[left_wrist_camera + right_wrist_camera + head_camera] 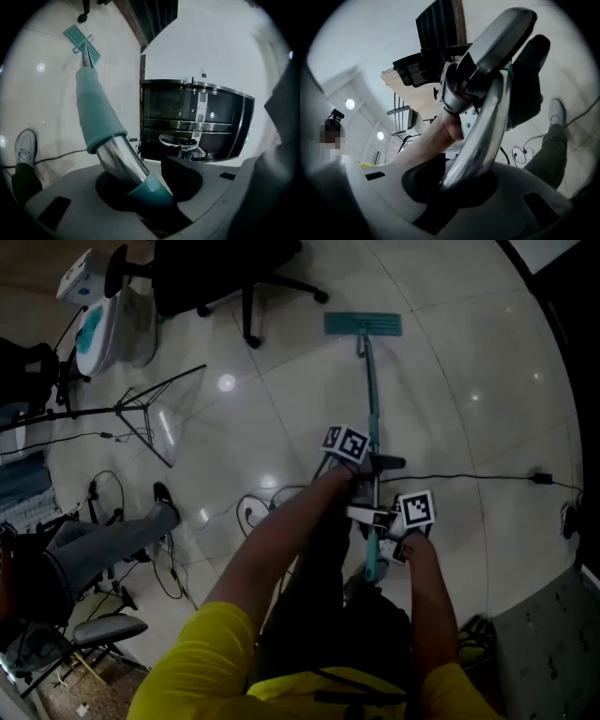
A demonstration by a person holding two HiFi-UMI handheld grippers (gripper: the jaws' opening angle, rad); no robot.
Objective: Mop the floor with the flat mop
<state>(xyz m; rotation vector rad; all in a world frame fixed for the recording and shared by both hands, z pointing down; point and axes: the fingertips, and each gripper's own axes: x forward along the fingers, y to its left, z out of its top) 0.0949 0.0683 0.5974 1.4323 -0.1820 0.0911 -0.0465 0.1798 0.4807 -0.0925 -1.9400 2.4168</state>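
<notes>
We hold the flat mop point(363, 324) by its shiny metal pole, left gripper point(146, 188) fingers closed at the teal foam sleeve, right gripper point(458, 183) fingers closed on bare tube; its rectangular head lies flat on the glossy tiled floor point(469, 399), and our arms hide the pole's near end

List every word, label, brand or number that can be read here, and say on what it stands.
No text can be read.
The cubes on the left gripper and right gripper show only black-and-white square patterns.
A white strip in the dark cabinet is too blurred to read.
</notes>
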